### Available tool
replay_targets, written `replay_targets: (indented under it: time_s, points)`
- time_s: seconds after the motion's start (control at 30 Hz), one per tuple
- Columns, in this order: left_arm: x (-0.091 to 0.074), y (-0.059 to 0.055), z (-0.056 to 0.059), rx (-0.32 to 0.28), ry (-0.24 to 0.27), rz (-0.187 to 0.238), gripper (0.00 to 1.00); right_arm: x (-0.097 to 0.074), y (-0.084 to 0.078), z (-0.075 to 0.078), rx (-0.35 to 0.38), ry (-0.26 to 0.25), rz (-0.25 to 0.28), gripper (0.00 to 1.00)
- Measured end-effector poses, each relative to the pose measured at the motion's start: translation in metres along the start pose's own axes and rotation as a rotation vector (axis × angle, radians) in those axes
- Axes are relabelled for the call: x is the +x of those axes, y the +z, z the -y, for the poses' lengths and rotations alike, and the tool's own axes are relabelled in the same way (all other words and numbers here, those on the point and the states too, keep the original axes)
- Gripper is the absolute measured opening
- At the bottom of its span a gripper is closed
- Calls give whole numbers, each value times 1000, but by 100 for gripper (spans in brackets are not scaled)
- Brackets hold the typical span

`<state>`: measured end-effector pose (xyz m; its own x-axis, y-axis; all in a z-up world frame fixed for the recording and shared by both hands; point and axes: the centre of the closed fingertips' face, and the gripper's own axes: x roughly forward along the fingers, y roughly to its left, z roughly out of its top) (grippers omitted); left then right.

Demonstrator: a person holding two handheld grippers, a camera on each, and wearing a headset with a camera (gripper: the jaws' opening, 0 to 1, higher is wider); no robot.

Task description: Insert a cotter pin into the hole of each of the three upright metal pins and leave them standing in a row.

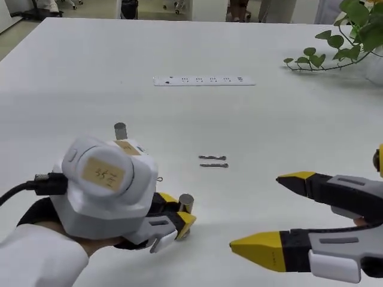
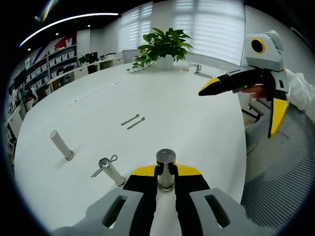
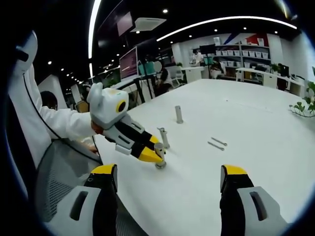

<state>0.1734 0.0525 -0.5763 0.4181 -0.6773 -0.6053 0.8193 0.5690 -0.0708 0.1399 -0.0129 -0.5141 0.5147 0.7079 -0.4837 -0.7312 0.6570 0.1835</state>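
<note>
"At the near edge of the white table [image 1: 269,119], what has the left gripper [image 1: 179,218] got?"

"Its yellow-tipped jaws are clamped on a metal pin [image 2: 166,167]. It's a dull grey cylinder with a flat top, standing upright on the tabletop. The left gripper view shows that grip plainly. From the head view you mostly get the gripper's bulky white body."

"And the right gripper [image 1: 269,210]?"

"Jaws wide apart, nothing between them, hovering off to the right of that pin."

"Any cotters in?"

"One cotter pin [image 2: 105,164] (thin bent wire with a looped head) runs through the top of the second pin [image 2: 113,172], just beside the gripped one. You see it in the left gripper view, while the head view hides most of that pin behind the gripper. Farther off, the third pin [image 1: 120,130] stands upright and apart. Two loose cotter pins [image 1: 212,158] lie side by side mid-table. Beyond them there's a flat white power strip [image 1: 203,80], and a leafy plant [image 1: 353,30] at the far right."
</note>
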Motion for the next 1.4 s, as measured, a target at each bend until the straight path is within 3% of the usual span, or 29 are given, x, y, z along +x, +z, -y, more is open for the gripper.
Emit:
replay_targets:
  time_s: [0.33,0.53,0.73,0.8,1.07,1.13,1.23,1.27,1.3,1.33,1.4]
  points:
    - [-2,-4,-3,-23,8,3,9,0,-3,2,10,-6,-9,84]
    - [-7,-9,0,1,18,-31,9,1,-3,-1,4,2,-15,84]
    - [-8,-11,1,-19,23,-35,10,2,-2,-4,2,10,-8,84]
    - [-8,-11,2,-80,26,-30,10,3,-2,-4,3,10,-10,84]
    - [-7,-12,5,-65,27,-42,11,2,-2,-5,6,11,-6,84]
    - [-7,-12,6,-104,20,-35,11,2,-2,-5,7,14,-4,84]
    - [-9,-12,6,-83,8,-31,11,2,-2,-6,5,17,-5,84]
    - [-10,-10,6,-83,-1,-20,12,2,-2,-6,4,18,-5,84]
    - [-12,-3,9,-168,-16,12,12,2,-2,-6,4,20,-5,84]
    - [-15,4,10,-197,-36,39,14,2,-2,-6,3,21,-6,84]
    - [-20,10,10,-182,-62,64,16,2,-1,-7,1,27,-7,84]
